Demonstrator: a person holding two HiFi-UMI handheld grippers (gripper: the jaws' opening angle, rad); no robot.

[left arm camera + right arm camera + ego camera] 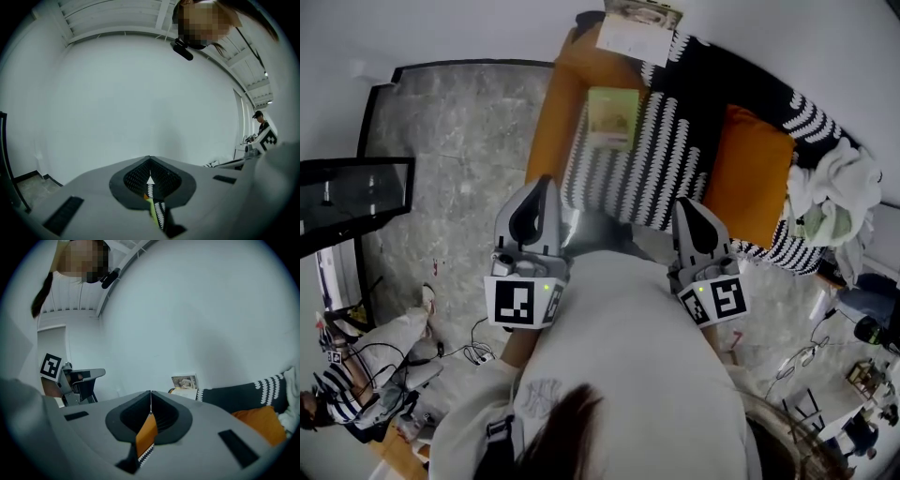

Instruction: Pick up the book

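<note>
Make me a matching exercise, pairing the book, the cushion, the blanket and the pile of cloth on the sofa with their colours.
Things:
1. book
2. cushion
3. blanket
4. pile of cloth

Colours:
A. orange
B. mostly white
C. pale green
D. black and white pattern

Pairs: 1-C, 2-A, 3-D, 4-B

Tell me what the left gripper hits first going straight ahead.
The left gripper would probably meet the near edge of the striped throw on the sofa, short of the green book; depth is unclear.
</note>
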